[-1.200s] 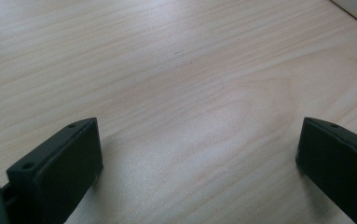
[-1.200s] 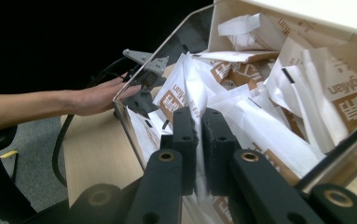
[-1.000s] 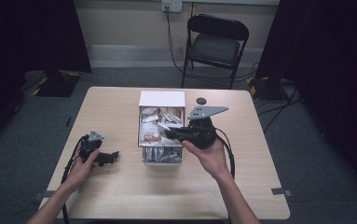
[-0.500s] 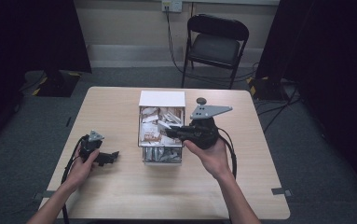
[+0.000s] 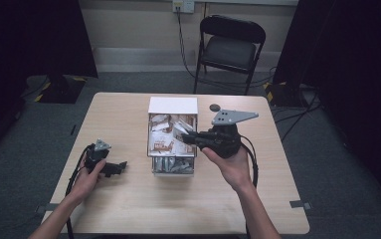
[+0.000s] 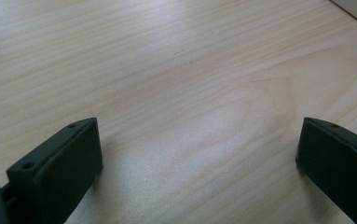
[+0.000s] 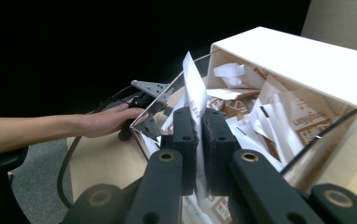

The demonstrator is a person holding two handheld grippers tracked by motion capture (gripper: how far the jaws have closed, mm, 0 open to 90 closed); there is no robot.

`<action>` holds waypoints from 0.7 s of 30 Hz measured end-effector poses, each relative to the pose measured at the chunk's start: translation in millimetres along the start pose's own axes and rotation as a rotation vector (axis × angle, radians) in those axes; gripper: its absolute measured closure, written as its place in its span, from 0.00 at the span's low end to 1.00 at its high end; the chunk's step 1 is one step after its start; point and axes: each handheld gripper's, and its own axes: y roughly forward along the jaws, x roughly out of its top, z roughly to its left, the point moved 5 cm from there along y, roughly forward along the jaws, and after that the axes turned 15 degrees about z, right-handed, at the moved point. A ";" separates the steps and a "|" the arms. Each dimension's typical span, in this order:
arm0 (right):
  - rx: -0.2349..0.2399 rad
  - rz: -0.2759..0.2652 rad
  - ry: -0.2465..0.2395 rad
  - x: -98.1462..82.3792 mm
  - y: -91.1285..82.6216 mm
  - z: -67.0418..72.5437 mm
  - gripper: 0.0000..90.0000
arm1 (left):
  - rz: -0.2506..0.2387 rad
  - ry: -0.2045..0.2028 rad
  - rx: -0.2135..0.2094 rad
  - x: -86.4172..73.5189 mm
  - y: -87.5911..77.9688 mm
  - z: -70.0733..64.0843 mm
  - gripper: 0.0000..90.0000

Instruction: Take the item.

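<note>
Looking down from the high view, I use the clear-walled box with a white lid end at the middle of the pale wooden table as my landmark. My right gripper reaches in over the box's right wall, held level with the palm underneath and the grey plate on top; its jaw tips are lost among the white and brown paper packets, so I cannot read the grip from here. My left gripper lies low on the table well to the left of the box, with the hand wrapped over its body.

Through the left gripper view, both black jaws stand far apart with bare wood between them, grasping nothing. A pale corner at the top right is cut off and I cannot tell what it is.

Through the right gripper view, my right gripper has its jaws clenched on a thin white paper packet, which stands upright above the box's contents. The packet's lower end is hidden behind the jaws. Past the box's clear wall, the left hand rests flat on its gripper.
</note>
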 end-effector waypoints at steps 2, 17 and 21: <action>-0.003 -0.008 0.002 0.5 -3.7 -0.3 0.95 | 0.000 0.000 0.000 0.0 0.0 0.0 0.00; -0.028 -0.070 0.017 3.4 -32.3 -3.1 0.95 | 0.000 0.000 0.000 0.0 0.0 0.0 0.00; -0.044 -0.078 0.022 2.4 -40.1 -3.6 0.95 | 0.003 0.002 -0.002 0.0 -0.1 0.1 0.00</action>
